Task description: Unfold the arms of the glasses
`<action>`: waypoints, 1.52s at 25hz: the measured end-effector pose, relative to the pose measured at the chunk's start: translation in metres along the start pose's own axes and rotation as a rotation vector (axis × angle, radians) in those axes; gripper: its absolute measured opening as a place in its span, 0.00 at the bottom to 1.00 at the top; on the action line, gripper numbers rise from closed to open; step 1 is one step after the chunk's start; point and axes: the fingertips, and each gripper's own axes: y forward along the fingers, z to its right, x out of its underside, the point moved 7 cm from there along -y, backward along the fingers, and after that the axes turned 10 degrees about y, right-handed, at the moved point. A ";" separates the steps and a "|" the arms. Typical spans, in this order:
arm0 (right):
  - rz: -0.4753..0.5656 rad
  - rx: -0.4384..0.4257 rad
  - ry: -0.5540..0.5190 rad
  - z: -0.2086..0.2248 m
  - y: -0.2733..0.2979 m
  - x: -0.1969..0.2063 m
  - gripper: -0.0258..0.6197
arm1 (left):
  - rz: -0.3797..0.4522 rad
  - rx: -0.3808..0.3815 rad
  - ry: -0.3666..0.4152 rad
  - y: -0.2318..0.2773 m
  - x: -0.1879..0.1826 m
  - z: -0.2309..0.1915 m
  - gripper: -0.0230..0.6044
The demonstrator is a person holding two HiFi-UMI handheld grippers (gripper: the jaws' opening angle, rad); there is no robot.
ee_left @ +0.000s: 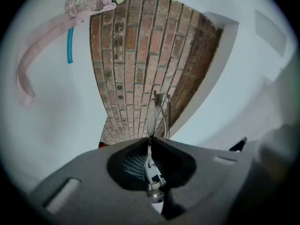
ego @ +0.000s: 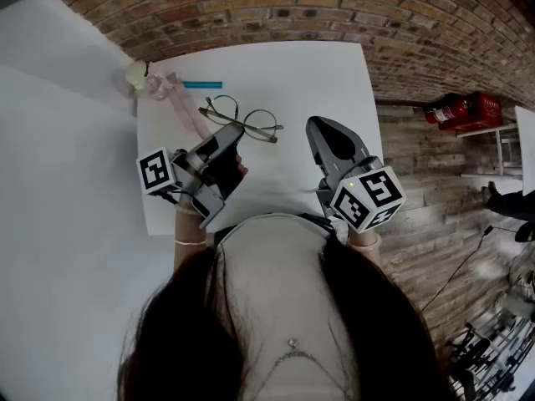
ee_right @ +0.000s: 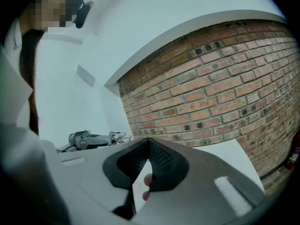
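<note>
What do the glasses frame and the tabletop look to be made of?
The glasses have a thin wire frame, likely metal, with a dull sheen and clear round lenses. The tabletop is smooth matte white, perhaps laminate or painted board; the look leaves that open.

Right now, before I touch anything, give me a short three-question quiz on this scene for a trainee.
1. True or false: the right gripper is shut on the glasses.
2. Which gripper grips the glasses? A) left gripper B) right gripper C) neither
3. Fill in: the thin stick lying on the white table beyond the glasses is ___ in colour.
Key: 1 false, it is shut with nothing in it; 2 A; 3 blue.
</note>
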 end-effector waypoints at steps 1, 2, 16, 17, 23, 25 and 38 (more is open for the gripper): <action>0.001 0.000 -0.003 0.000 0.000 -0.001 0.05 | -0.001 0.000 0.001 0.000 -0.001 0.000 0.07; 0.003 -0.001 -0.005 0.000 0.000 -0.002 0.05 | -0.002 -0.001 0.001 0.000 -0.001 0.000 0.07; 0.001 -0.115 0.019 -0.006 0.003 -0.005 0.05 | -0.013 -0.003 0.002 -0.004 -0.006 0.000 0.07; 0.000 -0.121 0.016 -0.007 0.004 -0.005 0.05 | -0.014 -0.002 0.001 -0.004 -0.007 0.000 0.07; -0.037 -0.152 -0.030 -0.016 0.009 -0.006 0.05 | -0.019 0.001 -0.005 -0.005 -0.009 -0.001 0.07; -0.045 -0.166 -0.037 -0.018 0.010 -0.004 0.05 | -0.024 0.003 -0.009 -0.005 -0.009 -0.002 0.07; -0.076 -0.211 -0.076 -0.024 0.014 -0.006 0.05 | -0.036 -0.003 -0.012 -0.004 -0.009 -0.002 0.07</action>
